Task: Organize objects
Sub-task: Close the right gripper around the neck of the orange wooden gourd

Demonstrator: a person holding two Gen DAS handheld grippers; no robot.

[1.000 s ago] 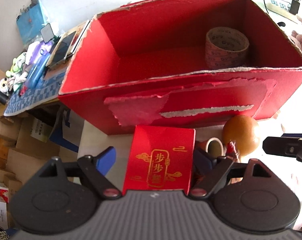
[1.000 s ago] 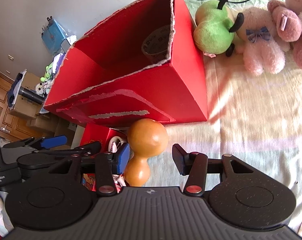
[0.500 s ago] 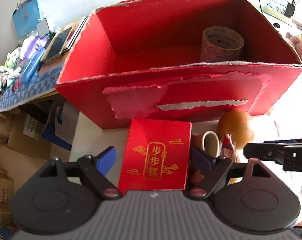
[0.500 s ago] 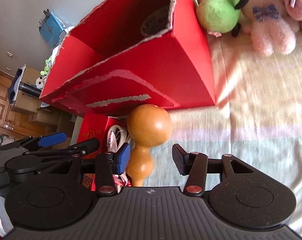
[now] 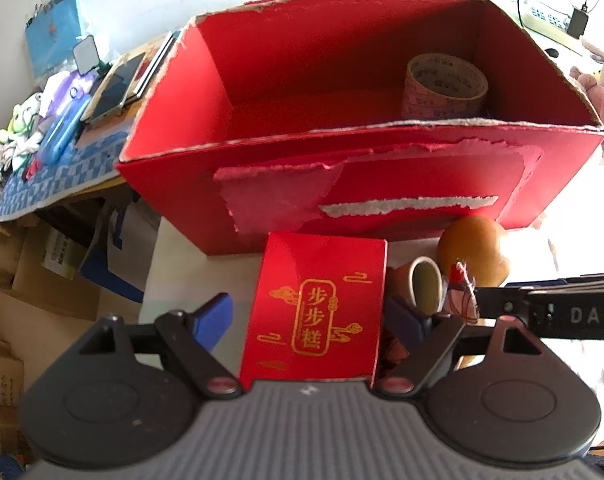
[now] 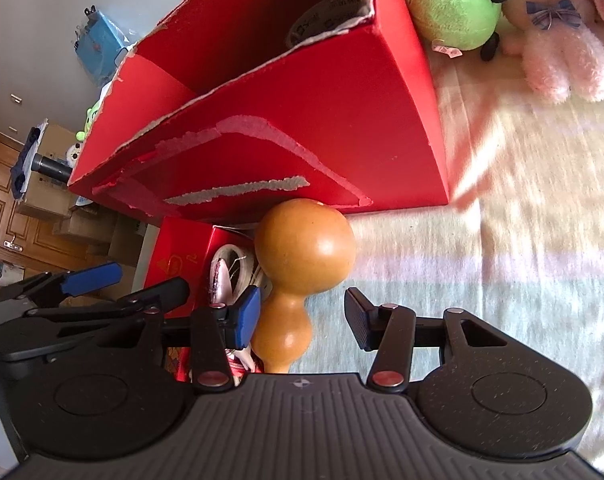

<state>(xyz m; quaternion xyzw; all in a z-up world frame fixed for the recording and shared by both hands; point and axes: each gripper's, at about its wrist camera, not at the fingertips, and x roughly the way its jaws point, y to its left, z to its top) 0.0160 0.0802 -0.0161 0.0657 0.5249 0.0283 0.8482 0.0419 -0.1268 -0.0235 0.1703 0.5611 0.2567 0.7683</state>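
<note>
L gripper (image 5: 308, 320) pts down at a small red box w/ gold lettering (image 5: 318, 308), which sits betw. its jaws; jaws stand wide, left blue pad clearly off the box, right pad close beside it, contact there can't be told. The small box lies just in front of the big red carton (image 5: 362, 168), whose front face has torn patches. Inside the carton, at the far right corner, a roll of tape (image 5: 444, 86) stands on its side.

R gripper (image 6: 302, 316) hovers over an orange-brown gourd (image 6: 302, 256) lying on the pale bedsheet (image 6: 502, 240), wide bulb near the carton's front wall. Jaws part-open around the narrow neck: left blue pad right against it, right black pad apart w/ a clear gap. Not clamped.

Betw. gourd & small box: a tape-like ring (image 6: 232, 264), partly hidden. Green plush (image 6: 454, 4) & pink plush (image 6: 562, 48) lie beyond the carton's right side.
</note>
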